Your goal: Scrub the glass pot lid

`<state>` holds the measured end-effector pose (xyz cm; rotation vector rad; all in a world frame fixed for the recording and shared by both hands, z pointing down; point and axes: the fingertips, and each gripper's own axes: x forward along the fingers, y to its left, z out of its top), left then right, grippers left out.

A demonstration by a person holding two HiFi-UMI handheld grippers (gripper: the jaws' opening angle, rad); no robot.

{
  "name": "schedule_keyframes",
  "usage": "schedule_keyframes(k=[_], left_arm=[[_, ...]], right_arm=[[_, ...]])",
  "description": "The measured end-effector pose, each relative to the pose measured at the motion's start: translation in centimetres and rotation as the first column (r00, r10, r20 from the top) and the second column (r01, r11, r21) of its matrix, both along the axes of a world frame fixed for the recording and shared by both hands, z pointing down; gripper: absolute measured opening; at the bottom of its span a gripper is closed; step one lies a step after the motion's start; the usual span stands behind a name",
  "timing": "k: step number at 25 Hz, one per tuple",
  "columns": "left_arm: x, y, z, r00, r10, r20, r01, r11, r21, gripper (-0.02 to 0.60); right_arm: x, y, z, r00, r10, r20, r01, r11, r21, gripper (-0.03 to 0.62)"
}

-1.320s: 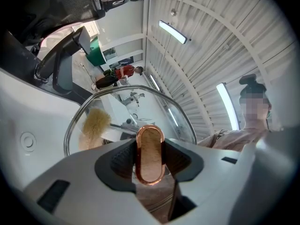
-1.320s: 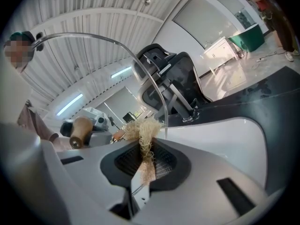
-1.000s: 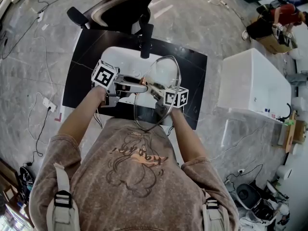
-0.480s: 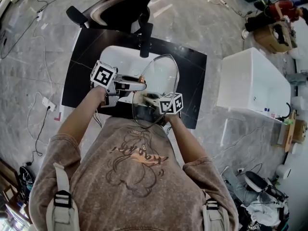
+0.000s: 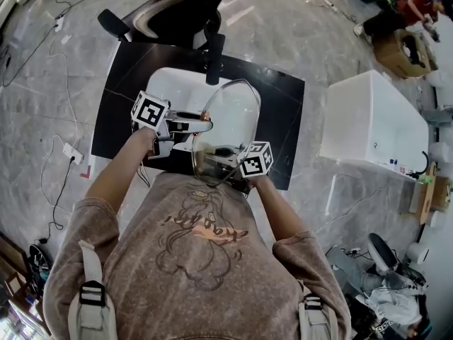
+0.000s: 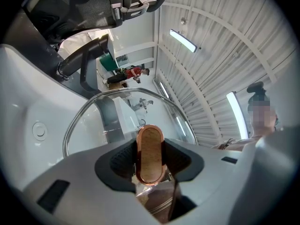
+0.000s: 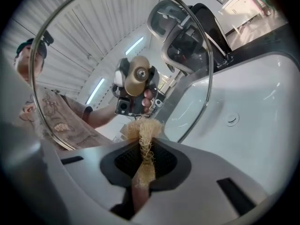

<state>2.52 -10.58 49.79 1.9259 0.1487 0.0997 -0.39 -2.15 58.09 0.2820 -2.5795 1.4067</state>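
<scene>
The clear, metal-rimmed glass pot lid [image 5: 230, 119] was held tilted above the white sink [image 5: 175, 91], with the left gripper [image 6: 150, 159] jaws clenched on its copper-rimmed knob [image 6: 150, 146] and the right gripper [image 7: 146, 161] jaws grasping a tan fibre scrubber [image 7: 142, 131] near the lid's 6 o'clock edge.

**Head view:** from above the person [image 5: 198, 246], well back, facing steeply down onto the white sink basin [image 5: 177, 83] set in a black countertop [image 5: 120, 98].

**Left gripper view:** close behind its own jaws, angled up toward the white ribbed ceiling [image 6: 211, 55].

**Right gripper view:** close behind its own jaws, facing the person.

All three share the round clear glass pot lid with a metal rim [image 5: 237, 112] and the basin.
</scene>
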Motion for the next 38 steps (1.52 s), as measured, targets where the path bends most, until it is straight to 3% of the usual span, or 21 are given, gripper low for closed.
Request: schedule_keyframes(k=[5, 14, 24, 27, 33, 38], left_arm=[[-0.2, -0.2, 0.3, 1.000, -0.010, 0.005, 0.010, 1.000, -0.004, 0.183], [-0.2, 0.0, 0.7, 1.000, -0.017, 0.013, 0.017, 1.000, -0.018, 0.183], [-1.5, -0.1, 1.9, 0.996, -0.019, 0.089, 0.020, 1.000, -0.004, 0.183], [-2.2, -0.3, 2.1, 0.992, -0.018, 0.123, 0.013, 0.999, 0.043, 0.183], [-4.4, -0.2, 3.8, 0.979, -0.043, 0.202, 0.038, 0.999, 0.033, 0.183], [-6.2, -0.1, 4.2, 0.964, -0.087, 0.252, 0.072, 0.995, 0.068, 0.183]], right_arm=[[0.7, 0.5, -1.1, 0.999, -0.002, 0.034, 0.002, 1.000, 0.002, 0.051], [3.6, -2.3, -1.2, 0.984, 0.177, 0.015, -0.178, 0.983, 0.040, 0.051], [5.9, -3.2, -1.1, 0.965, 0.264, 0.004, -0.264, 0.963, 0.055, 0.051], [7.3, -3.8, -1.3, 0.948, 0.318, -0.003, -0.317, 0.946, 0.065, 0.051], [10.2, -4.9, -1.7, 0.903, 0.429, -0.013, -0.426, 0.900, 0.087, 0.051], [12.5, -5.4, -2.5, 0.846, 0.532, -0.027, -0.526, 0.843, 0.113, 0.051]])
